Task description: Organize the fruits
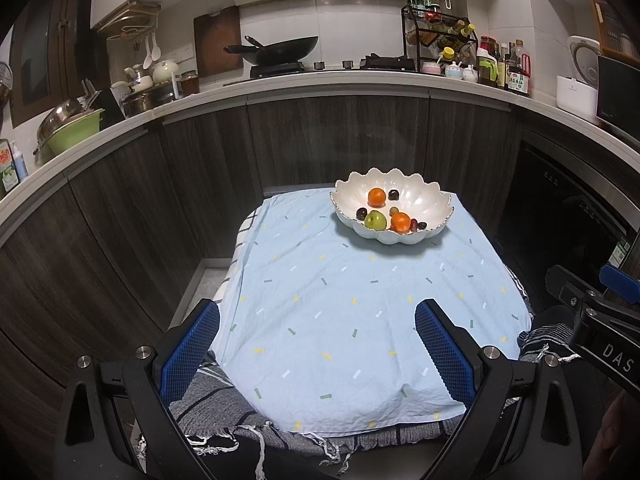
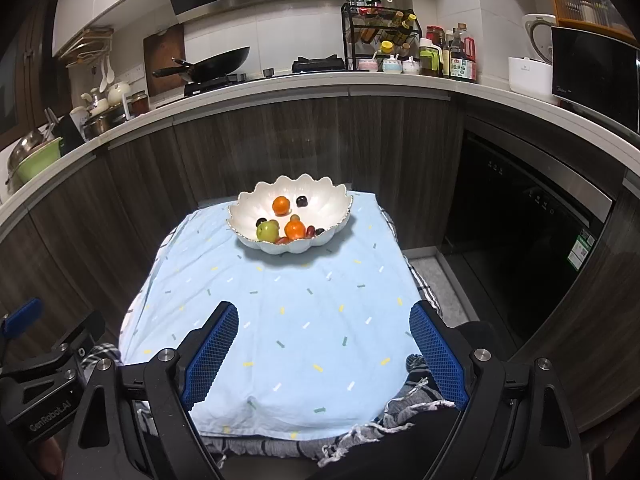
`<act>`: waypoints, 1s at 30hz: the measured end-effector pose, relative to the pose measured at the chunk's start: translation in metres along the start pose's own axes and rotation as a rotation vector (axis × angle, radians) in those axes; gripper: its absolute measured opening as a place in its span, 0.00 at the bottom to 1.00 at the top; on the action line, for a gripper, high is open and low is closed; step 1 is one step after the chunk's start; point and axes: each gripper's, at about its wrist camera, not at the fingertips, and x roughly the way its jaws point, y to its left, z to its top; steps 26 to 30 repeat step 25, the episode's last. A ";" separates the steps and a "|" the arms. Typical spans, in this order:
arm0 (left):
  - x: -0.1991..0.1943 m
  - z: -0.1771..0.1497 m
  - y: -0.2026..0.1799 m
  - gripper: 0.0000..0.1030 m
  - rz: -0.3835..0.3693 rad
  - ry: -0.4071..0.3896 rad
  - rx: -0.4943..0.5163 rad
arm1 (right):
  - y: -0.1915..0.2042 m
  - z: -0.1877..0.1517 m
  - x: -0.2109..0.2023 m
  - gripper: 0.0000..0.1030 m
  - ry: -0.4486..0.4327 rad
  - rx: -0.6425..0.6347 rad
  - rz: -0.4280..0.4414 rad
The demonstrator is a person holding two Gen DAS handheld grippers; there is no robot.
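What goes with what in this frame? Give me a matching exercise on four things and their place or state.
Things:
1. green apple
2. wok
3. left gripper
4. bowl

Place or state:
A. on the stove
B. open, holding nothing
C. on the blue cloth
D. in the bowl beside an orange

Pairs: 1-D, 2-A, 3-B, 4-C

wok [image 1: 280, 50] on stove | spice rack [image 2: 380, 36] | possibly a rice cooker [image 2: 538, 36]
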 end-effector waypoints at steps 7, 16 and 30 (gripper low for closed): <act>-0.001 0.000 0.000 0.97 -0.005 -0.003 0.000 | 0.000 0.000 0.000 0.86 0.000 0.001 0.000; 0.002 -0.001 -0.001 0.97 -0.012 0.007 0.000 | 0.000 -0.001 0.001 0.86 0.006 0.003 -0.001; 0.013 -0.002 -0.003 1.00 -0.020 0.031 0.009 | 0.003 -0.003 0.008 0.86 0.027 0.013 -0.003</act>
